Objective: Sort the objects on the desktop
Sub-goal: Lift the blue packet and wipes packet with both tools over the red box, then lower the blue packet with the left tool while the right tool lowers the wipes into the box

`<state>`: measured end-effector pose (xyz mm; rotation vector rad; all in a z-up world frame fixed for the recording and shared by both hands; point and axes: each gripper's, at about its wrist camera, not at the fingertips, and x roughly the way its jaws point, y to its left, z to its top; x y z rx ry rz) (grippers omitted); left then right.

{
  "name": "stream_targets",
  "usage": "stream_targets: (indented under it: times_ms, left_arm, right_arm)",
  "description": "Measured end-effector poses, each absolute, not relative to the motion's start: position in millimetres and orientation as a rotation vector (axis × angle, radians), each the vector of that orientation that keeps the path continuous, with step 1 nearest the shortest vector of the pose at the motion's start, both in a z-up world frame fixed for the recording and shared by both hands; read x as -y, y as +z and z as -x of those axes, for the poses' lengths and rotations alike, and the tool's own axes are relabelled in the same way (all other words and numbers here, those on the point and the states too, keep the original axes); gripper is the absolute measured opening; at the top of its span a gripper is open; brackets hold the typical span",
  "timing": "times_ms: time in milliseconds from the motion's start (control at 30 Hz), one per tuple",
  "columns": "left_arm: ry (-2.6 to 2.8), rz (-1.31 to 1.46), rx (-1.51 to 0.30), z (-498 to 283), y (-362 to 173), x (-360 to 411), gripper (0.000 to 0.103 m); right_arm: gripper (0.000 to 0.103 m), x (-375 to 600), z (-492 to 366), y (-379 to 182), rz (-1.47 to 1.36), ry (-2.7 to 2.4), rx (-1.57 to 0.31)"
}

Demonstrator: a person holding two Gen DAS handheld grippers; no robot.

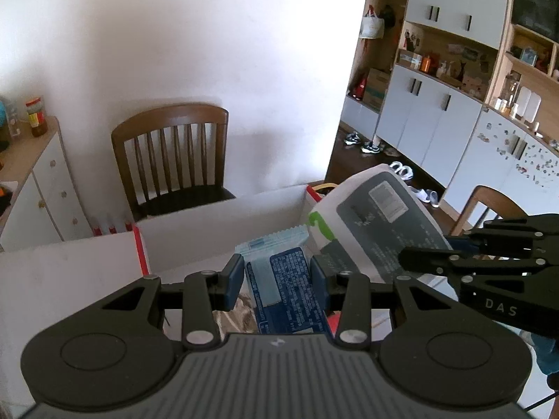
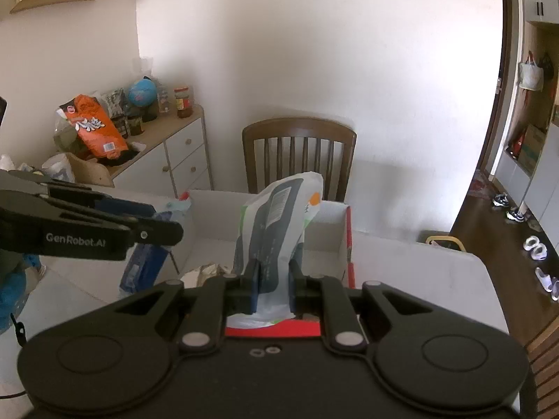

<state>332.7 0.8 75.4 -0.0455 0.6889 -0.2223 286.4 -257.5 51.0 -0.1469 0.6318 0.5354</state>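
The left gripper (image 1: 276, 284) clamps a blue packet (image 1: 284, 293) while the right gripper (image 2: 273, 284) pinches a white-and-grey bag (image 2: 276, 223) (standing tall), both held over the open white box (image 2: 328, 223) on the table (image 2: 419, 269).

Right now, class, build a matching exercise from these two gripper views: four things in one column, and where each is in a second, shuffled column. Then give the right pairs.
Things
1. blue packet
2. white and grey bag
3. wooden chair
4. orange snack bag

Places
A. on the sideboard by the globe
B. between the left gripper's fingers
C. against the wall behind the white box
D. between the right gripper's fingers

Pairs: 1-B, 2-D, 3-C, 4-A
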Motion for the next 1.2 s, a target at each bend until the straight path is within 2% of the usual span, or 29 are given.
stream_targets:
  times_ms: [400, 1200]
  left_arm:
    - [-0.193, 0.035, -0.774, -383.8, 58.2, -15.6, 0.04]
    - [-0.08, -0.201, -0.885, -436.2, 2.7, -16.1, 0.04]
  right_arm:
    - [0.015, 247.0, -325.2, 36.2, 0.185, 0.526, -0.672]
    - [0.015, 207.6, -356.1, -16.2, 0.313, 0.536, -0.765]
